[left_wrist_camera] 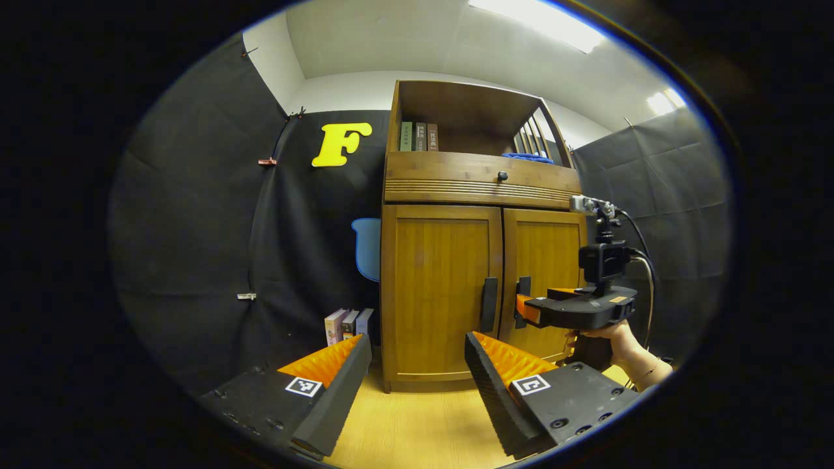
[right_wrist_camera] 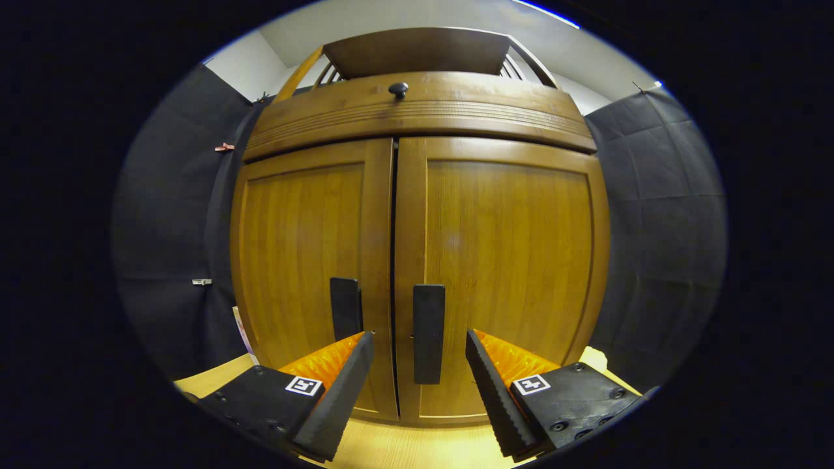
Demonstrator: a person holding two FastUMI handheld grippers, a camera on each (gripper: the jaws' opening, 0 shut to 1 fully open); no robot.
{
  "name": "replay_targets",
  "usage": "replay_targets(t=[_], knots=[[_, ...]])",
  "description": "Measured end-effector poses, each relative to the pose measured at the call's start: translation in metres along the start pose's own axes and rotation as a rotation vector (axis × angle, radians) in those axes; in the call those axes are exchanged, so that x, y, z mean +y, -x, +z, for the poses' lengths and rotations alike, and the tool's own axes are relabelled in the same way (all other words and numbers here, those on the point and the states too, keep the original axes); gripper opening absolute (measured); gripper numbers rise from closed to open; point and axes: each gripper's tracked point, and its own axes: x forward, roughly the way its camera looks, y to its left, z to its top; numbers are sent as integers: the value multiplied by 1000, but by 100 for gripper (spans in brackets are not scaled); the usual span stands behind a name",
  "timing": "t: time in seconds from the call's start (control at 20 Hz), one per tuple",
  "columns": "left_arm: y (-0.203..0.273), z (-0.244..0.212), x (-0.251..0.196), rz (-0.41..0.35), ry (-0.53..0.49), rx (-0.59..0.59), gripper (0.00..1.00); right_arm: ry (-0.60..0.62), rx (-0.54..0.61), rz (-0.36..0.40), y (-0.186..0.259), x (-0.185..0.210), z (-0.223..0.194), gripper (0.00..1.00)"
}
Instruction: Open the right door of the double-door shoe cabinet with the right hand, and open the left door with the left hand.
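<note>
Both doors of the shoe cabinet [left_wrist_camera: 482,293] stood shut; my right gripper [right_wrist_camera: 417,365] gaped around the right door handle [right_wrist_camera: 429,333], gripping nothing. My left gripper [left_wrist_camera: 417,368] hung back, wide open and empty, the left door handle [left_wrist_camera: 488,304] untouched.

In the left gripper view, we see the other gripper [left_wrist_camera: 526,306] at the tall brown wooden shoe cabinet [left_wrist_camera: 479,189]; its body covers the lower right part of the cabinet's right door [left_wrist_camera: 544,254], and its fingertips overlap the right door's black bar handle [left_wrist_camera: 523,286], so we cannot tell whether they press on it. The spines of the three upright books [left_wrist_camera: 418,137] on the cabinet's open shelf are too small to read. A blue cloth-like item [left_wrist_camera: 528,157] on that shelf is cut off by the drawer front. In the right gripper view, the cabinet's base is hidden behind the gripper's own fingers [right_wrist_camera: 345,384].
</note>
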Motion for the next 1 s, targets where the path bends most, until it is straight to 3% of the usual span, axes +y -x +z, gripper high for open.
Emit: replay_targets(t=[0.3,0.35,0.5,0.65,0.75,0.9,1.0], knots=[[-5,-7,20,30,-6,6,90,3,20,-55,-44,-9,-18,89],[-7,-7,22,35,-2,8,90,1,18,-60,-49,-10,-17,84],[-13,-10,30,53,5,21,90,-5,30,-60,-58,-11,-20,52],[-15,-13,34,71,2,40,90,16,37,-46,-62,-7,-25,51],[-12,-15,33,75,7,43,90,35,28,-45,-60,-5,-23,33],[-7,-14,35,89,-6,43,90,30,41,-32,-58,-6,-23,24],[-3,-9,35,101,-13,35,90,42,51,-13,-49,-6,-22,24]])
